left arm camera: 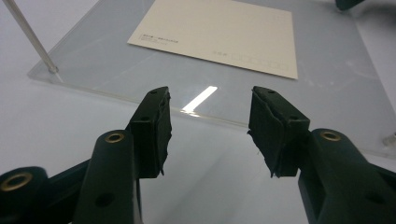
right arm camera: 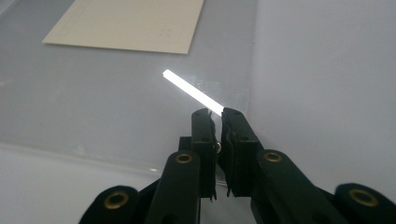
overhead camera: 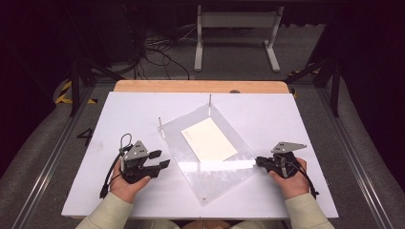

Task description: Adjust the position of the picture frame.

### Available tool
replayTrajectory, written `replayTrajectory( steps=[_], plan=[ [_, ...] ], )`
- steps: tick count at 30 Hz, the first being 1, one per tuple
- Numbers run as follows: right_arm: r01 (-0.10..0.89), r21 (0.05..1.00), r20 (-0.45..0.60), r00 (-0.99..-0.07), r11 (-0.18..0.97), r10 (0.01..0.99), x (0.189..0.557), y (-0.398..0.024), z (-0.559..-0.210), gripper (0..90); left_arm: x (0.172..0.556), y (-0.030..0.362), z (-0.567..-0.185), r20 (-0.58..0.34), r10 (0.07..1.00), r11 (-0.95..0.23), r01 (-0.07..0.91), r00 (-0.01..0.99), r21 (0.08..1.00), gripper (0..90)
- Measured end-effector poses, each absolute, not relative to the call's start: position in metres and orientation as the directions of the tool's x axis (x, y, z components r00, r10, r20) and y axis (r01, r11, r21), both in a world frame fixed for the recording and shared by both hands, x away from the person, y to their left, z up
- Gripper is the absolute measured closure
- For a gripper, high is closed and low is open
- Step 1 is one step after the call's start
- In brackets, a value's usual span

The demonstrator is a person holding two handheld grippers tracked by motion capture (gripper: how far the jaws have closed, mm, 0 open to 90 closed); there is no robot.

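White board [overhead camera: 143, 107] covers the table in the high view, with a wooden edge [overhead camera: 200, 86] at its far side and dark floor, cables [overhead camera: 157, 52] and a white frame [overhead camera: 236, 36] beyond. Lying askew on the board's middle is a clear plate [overhead camera: 210, 171], thin metal pins [overhead camera: 209, 102] rising from its far corners. A cream card [overhead camera: 208, 139] rests flat on the plate's far half. The left gripper [overhead camera: 161, 159] sits on the board just beside the plate's left edge, jaws apart and pointing at the plate, with nothing between them. The right gripper [overhead camera: 258, 162] is at the plate's right corner, its tips at the plate's edge; from here I cannot tell whether they touch it. Both are held by hands in pale sleeves [overhead camera: 112, 212].

Left gripper view: the jaws stand wide apart, empty, above bare board short of the plate [left arm camera: 327, 84]. Its near edge runs across just beyond the jaw tips. The card [left arm camera: 219, 32] lies farther in on the plate, beyond the gap, and a pin [left arm camera: 30, 39] stands at the plate's left corner.

Right gripper view: the jaws are nearly together, a thin slit left between them and nothing visibly gripped. They hang over the plate [right arm camera: 93, 93], close to its right edge, with a bright glare strip [right arm camera: 191, 92] ending at their tips. The card [right arm camera: 126, 23] lies beyond and left of the tips, well apart from them.
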State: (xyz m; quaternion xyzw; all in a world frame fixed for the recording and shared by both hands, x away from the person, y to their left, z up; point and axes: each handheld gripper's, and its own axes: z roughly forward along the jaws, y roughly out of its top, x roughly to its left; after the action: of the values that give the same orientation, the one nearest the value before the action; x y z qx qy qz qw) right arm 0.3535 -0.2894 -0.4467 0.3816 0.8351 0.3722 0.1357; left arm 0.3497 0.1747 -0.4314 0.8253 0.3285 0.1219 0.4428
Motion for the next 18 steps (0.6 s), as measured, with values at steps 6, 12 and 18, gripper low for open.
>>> replayTrajectory(
  steps=[6,12,18],
  plan=[
    [0.490,0.702,0.038,-0.751,0.517,0.659,0.334,-0.263,-0.445,83.1,0.353,0.182,-0.435,-0.102,0.674,-0.387,0.467,0.732,0.795,50.4],
    [0.443,0.690,0.034,-0.810,0.572,0.586,0.317,-0.240,-0.445,83.2,0.352,0.190,-0.434,-0.114,0.694,-0.370,0.487,0.711,0.791,50.2],
    [0.400,0.682,0.042,-0.857,0.612,0.514,0.304,-0.220,-0.445,83.2,0.358,0.202,-0.446,-0.134,0.761,-0.366,0.590,0.635,0.719,65.4]
  ],
)
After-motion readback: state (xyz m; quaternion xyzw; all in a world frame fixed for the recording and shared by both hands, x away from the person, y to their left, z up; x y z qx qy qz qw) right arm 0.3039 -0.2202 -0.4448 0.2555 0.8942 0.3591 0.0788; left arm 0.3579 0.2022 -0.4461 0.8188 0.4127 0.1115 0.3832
